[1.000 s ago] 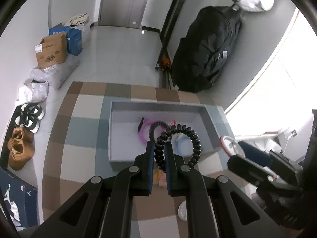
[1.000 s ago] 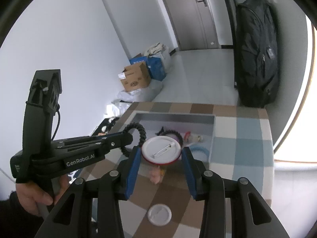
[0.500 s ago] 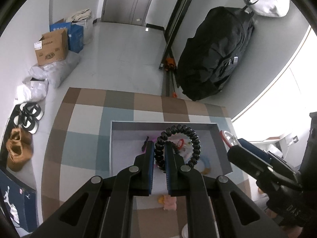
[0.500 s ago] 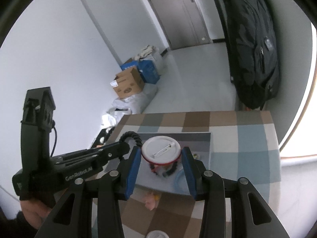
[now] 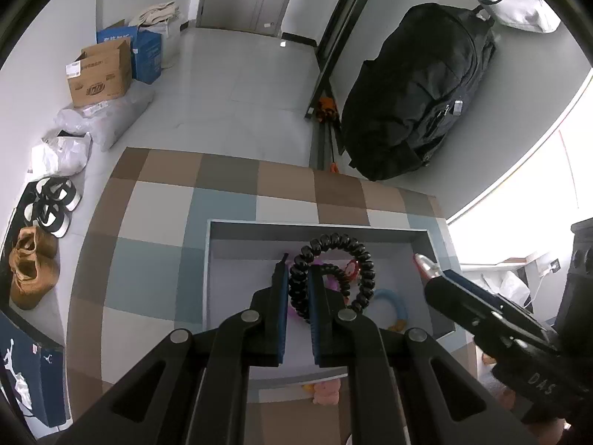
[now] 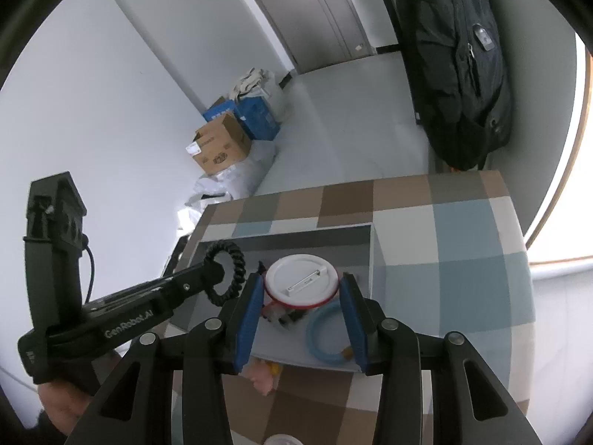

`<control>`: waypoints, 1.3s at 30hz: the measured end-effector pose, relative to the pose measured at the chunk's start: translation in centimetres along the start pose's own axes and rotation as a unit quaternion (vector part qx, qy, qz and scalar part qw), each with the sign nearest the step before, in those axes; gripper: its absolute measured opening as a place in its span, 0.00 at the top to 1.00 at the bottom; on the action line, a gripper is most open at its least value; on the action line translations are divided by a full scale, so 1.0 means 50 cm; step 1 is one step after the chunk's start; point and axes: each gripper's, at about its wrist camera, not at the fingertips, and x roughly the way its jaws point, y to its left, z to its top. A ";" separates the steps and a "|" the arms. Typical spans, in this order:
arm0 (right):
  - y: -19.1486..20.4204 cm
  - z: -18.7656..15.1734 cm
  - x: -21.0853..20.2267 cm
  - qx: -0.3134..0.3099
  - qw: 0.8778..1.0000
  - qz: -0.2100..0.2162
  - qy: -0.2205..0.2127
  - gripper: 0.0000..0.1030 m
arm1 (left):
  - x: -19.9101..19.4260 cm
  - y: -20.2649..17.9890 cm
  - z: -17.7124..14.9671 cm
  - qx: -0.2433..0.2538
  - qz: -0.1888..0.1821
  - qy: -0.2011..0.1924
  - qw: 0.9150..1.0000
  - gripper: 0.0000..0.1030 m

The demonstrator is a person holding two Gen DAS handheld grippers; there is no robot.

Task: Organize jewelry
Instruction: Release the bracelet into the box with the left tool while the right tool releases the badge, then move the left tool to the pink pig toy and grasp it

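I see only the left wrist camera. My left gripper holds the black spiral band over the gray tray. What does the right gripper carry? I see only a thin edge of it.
Observer: The right gripper is shut on a round white badge with a red rim. The badge's pin side faces the camera.
Operator: Is the badge over the tray?
Observer: It seems so. In the right wrist view it hangs above the inside of the gray tray, with the blue ring lying just below it.
Operator: Does my band look over the tray from that side too?
Observer: Yes, the black spiral band in the left gripper shows over the tray's left end.
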 end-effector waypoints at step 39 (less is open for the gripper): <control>-0.023 -0.078 -0.115 -0.029 0.998 -0.035 -0.042 0.00 | -0.090 -0.039 -0.065 0.037 0.029 -0.053 0.997 0.23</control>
